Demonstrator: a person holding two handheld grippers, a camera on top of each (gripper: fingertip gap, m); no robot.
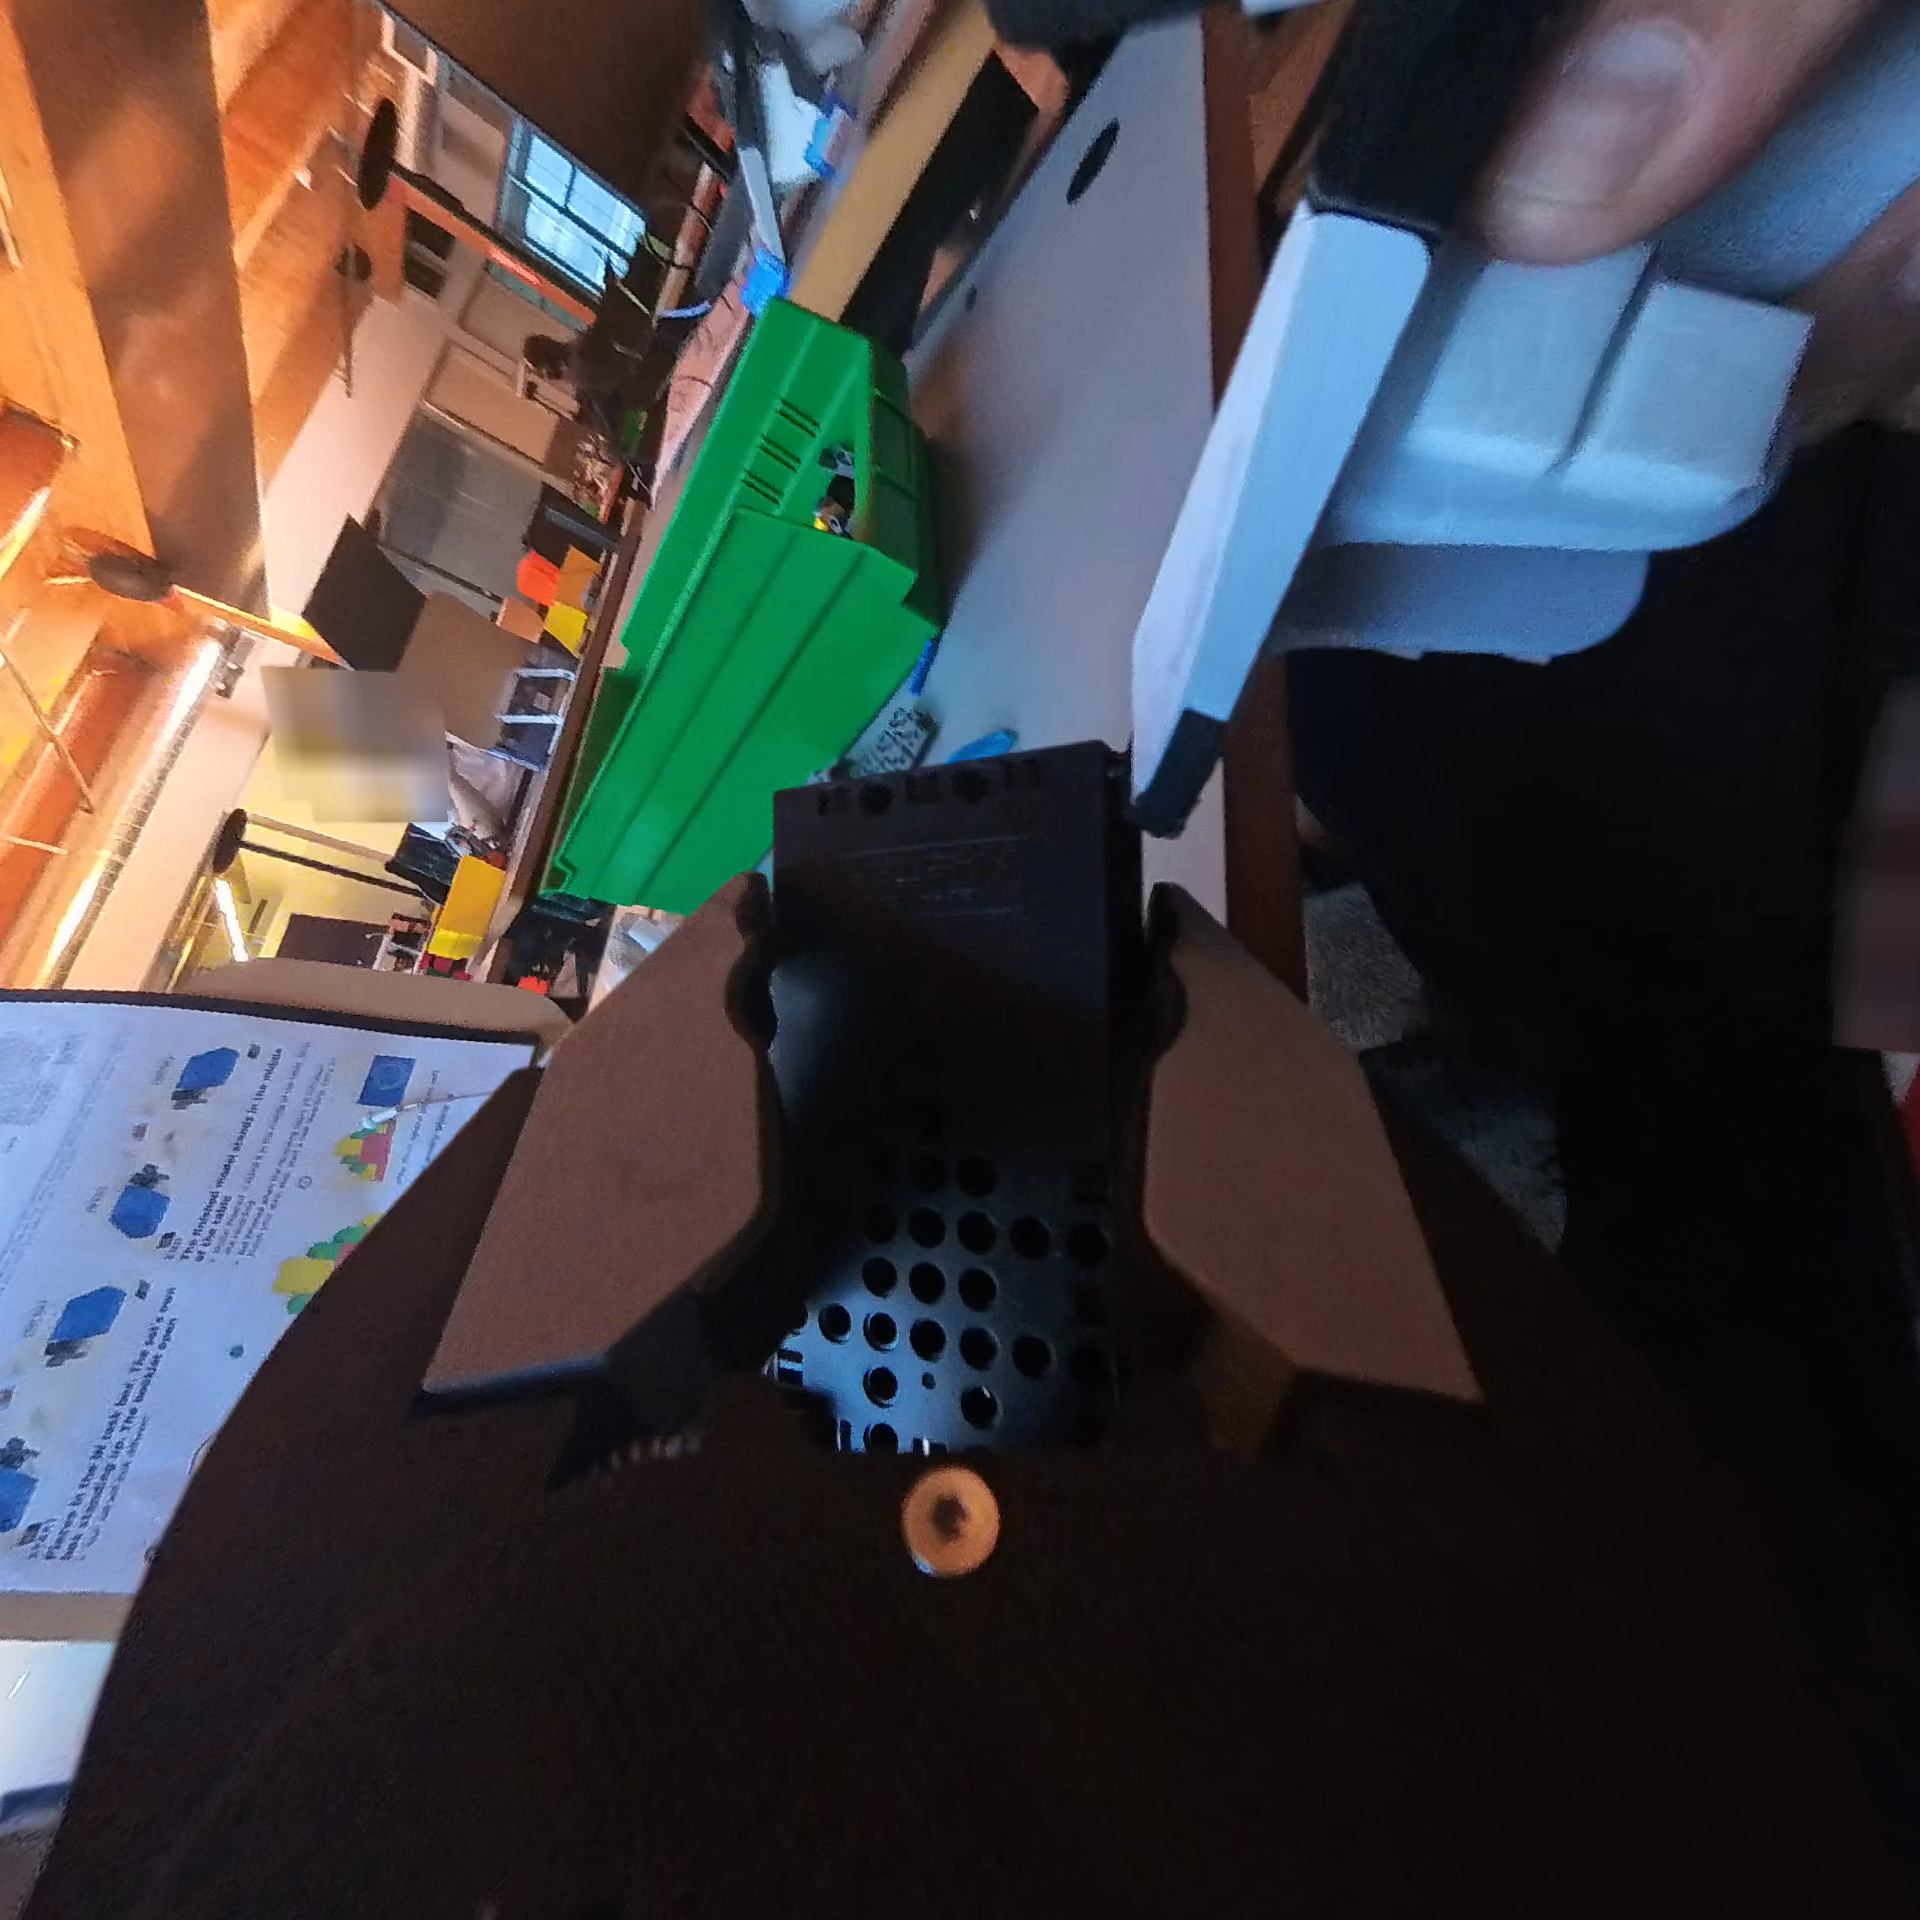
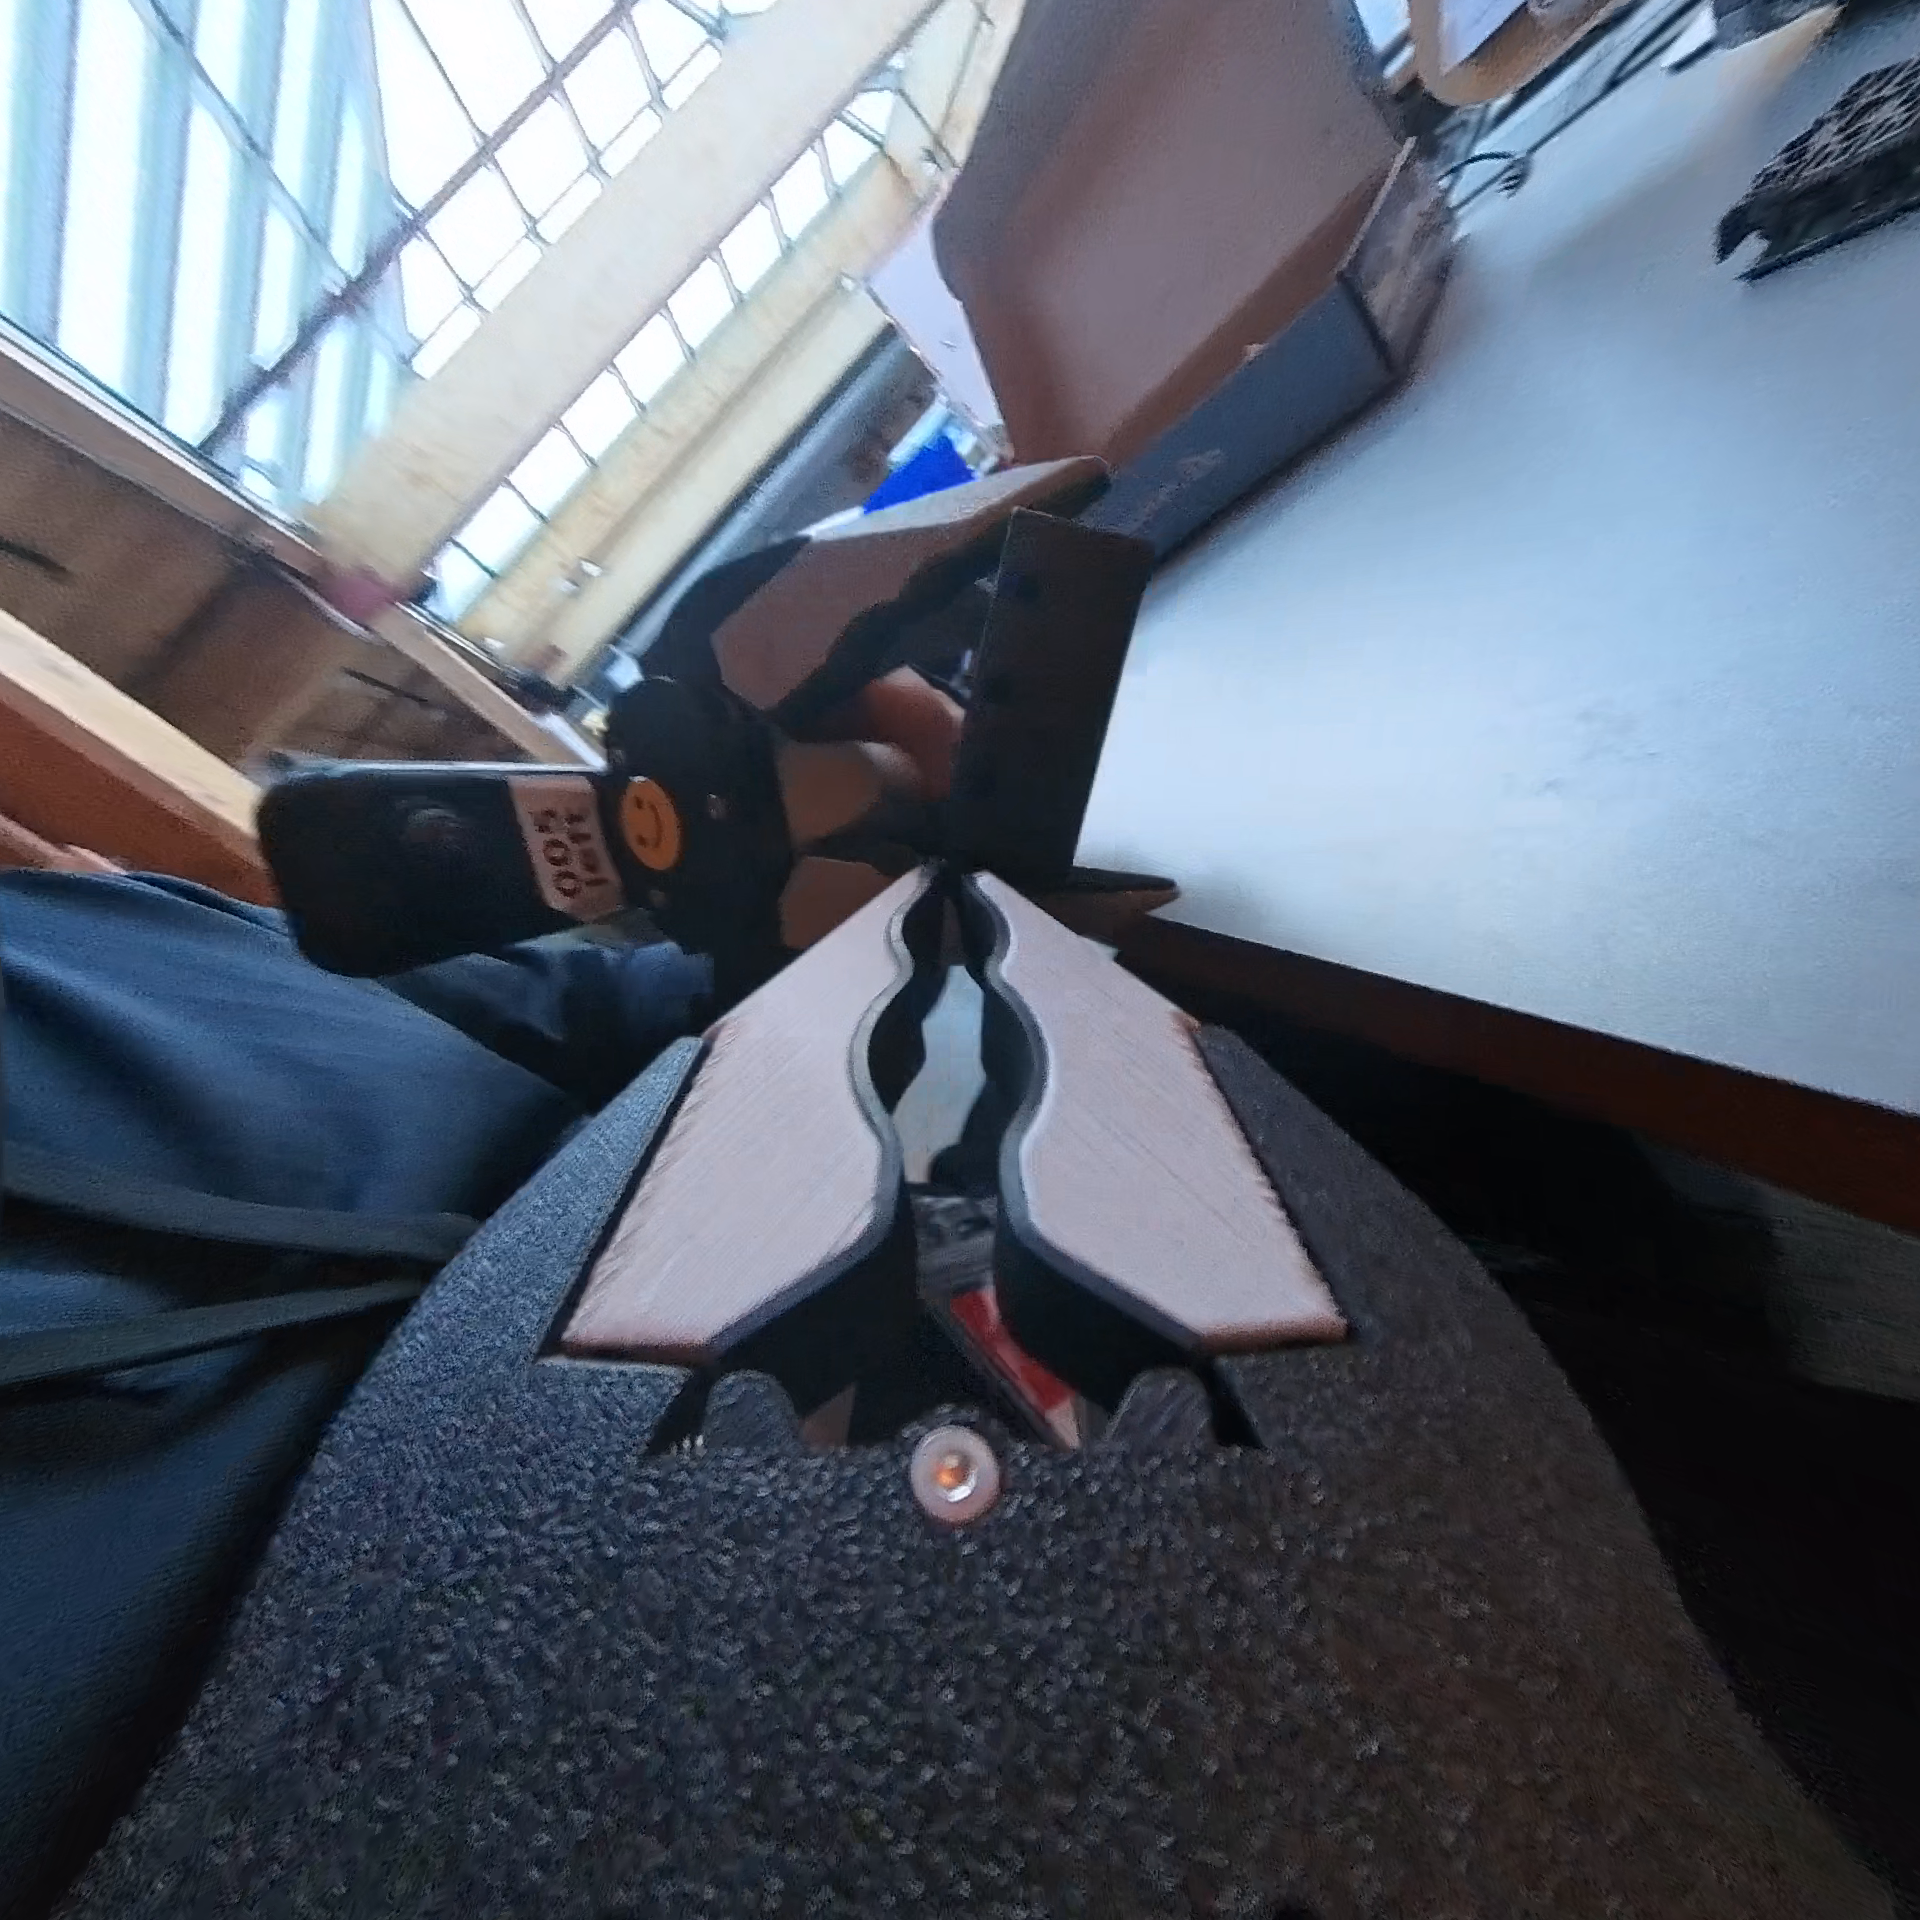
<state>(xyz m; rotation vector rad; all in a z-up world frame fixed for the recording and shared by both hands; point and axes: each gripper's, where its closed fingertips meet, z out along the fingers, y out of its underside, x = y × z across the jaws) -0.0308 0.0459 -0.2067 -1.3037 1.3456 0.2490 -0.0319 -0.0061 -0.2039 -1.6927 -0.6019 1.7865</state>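
A black perforated metal box (image 1: 951, 1049) is clamped between the two fingers of the left gripper (image 1: 954, 940), its end face with small holes pointing away from the camera and its round-holed side seen lower down between the fingers. In the right wrist view the same box (image 2: 1049, 707) is seen held off the edge of a pale grey table (image 2: 1507, 665), with the left gripper (image 2: 935, 623) around it and a person's fingers (image 2: 904, 727) behind.

The right gripper (image 2: 948, 883) is closed, its fingertips meeting just below the box's near corner; whether anything thin is pinched there cannot be told. In the left wrist view that gripper's pale finger (image 1: 1268, 499) is seen reaching to the box's upper right corner, with a thumb (image 1: 1621, 135) on its body.

Beyond the box, a green plastic bin (image 1: 748, 644) lies on the table (image 1: 1060, 436). A printed sheet with pictures (image 1: 187, 1268) is seen at the lower left. A cardboard box (image 2: 1174, 218) stands on the table, with a dark perforated part (image 2: 1829, 177) farther along. A blue sleeve (image 2: 208, 1091) fills the left.
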